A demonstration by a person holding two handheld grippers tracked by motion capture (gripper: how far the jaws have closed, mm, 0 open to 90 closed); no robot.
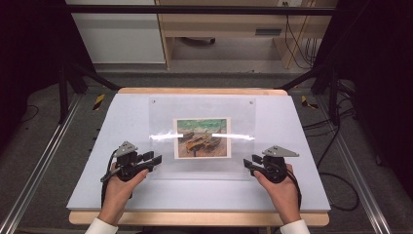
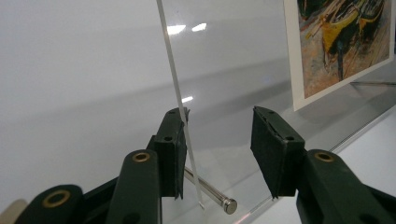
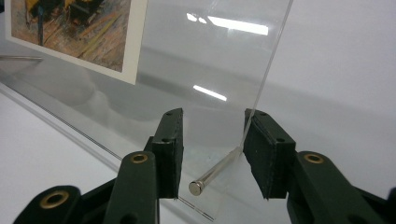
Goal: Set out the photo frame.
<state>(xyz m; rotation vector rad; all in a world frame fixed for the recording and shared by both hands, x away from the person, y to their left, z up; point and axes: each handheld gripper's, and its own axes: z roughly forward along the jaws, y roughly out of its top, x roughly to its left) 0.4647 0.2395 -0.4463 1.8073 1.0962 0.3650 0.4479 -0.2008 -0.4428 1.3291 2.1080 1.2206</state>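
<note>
Acrylic sheet point(image 1: 202, 136): clear, flat, rectangular, glossy with 2 bright light streaks; lying near the middle of the table, 2 small holes near its far corners; near corners lifted off a second clear sheet point(image 2: 327, 140) beneath, as seen in both gripper views.
Print point(image 1: 202, 138): painted scene of boats in ochre and green, white border, matte paper; sandwiched at the centre of the frame under the top sheet.
Left pin point(image 2: 211, 193): slim polished metal rod with a flat round head, lying at the frame's near left corner, between the left jaws.
Right pin point(image 3: 215, 173): matching metal rod at the near right corner, head pointing toward the camera.
Left gripper point(image 1: 152, 159): black jaws with rubbery pads, partly apart, straddling the sheet's left edge; one pad touching the edge, the other clear of it, no grip.
Right gripper point(image 1: 249, 163): jaws partly apart around the sheet's right edge and the pin; one pad against the edge, the other apart.
Table point(image 1: 297, 195): pale blue-grey mat, smooth, on a wooden board.
</note>
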